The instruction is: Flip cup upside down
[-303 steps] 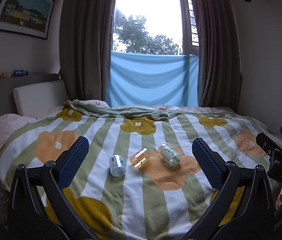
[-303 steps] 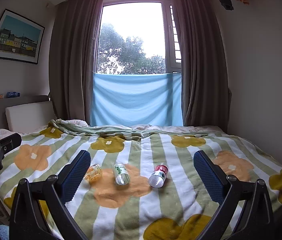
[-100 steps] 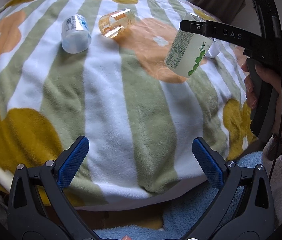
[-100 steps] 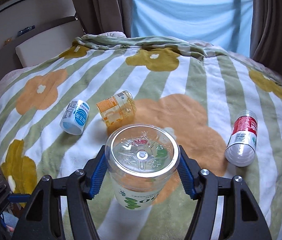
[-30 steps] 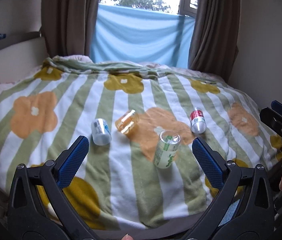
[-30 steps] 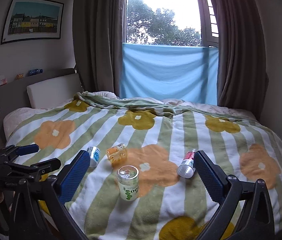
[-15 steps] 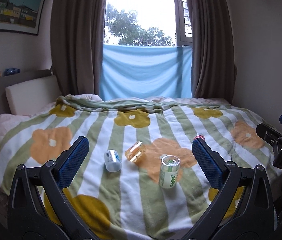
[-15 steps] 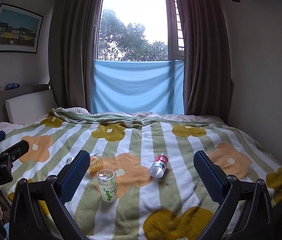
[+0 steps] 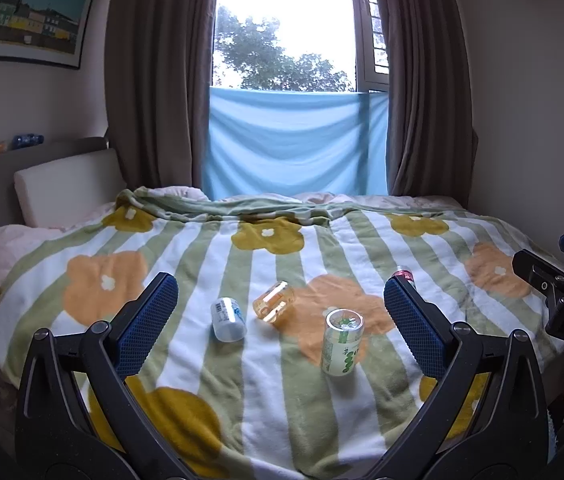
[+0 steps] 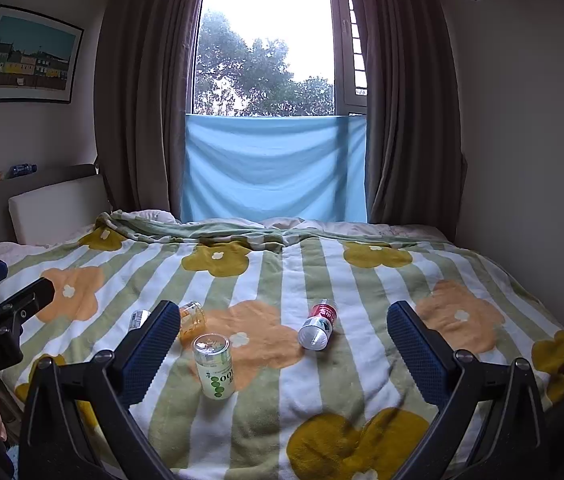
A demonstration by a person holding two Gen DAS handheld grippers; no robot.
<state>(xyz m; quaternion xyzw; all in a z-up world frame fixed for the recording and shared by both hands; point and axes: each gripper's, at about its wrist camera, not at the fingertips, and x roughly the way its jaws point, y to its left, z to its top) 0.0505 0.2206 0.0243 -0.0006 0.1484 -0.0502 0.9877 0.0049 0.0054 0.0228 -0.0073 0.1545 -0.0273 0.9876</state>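
The clear plastic cup with a green-dotted label (image 9: 342, 342) is standing on the striped, flower-patterned fleece blanket (image 9: 266, 364), its closed base facing up and its mouth apparently down, so the flip is looking done. In the left wrist view it is sitting at about five o'clock from the amber translucent cup lying on its side (image 9: 274, 302), with the small blue-and-white labelled cup (image 9: 227, 318) lying at the amber one's eight o'clock. In the right wrist view the red-labelled clear cup (image 10: 318, 324) is lying at about two o'clock from the standing one.

The left gripper (image 9: 280, 324) is hanging back with its blue pads spread wide and holding nothing. The right gripper (image 10: 282, 342) is likewise gaping and empty, well apart from the cup.

The cup is probably light, thin-walled and a little springy, with a smooth, slippery label; squeezing hard would likely dent it. Pinching across the mid-body looks best. On soft fleece it is leaning slightly, so a nudge could topple it.
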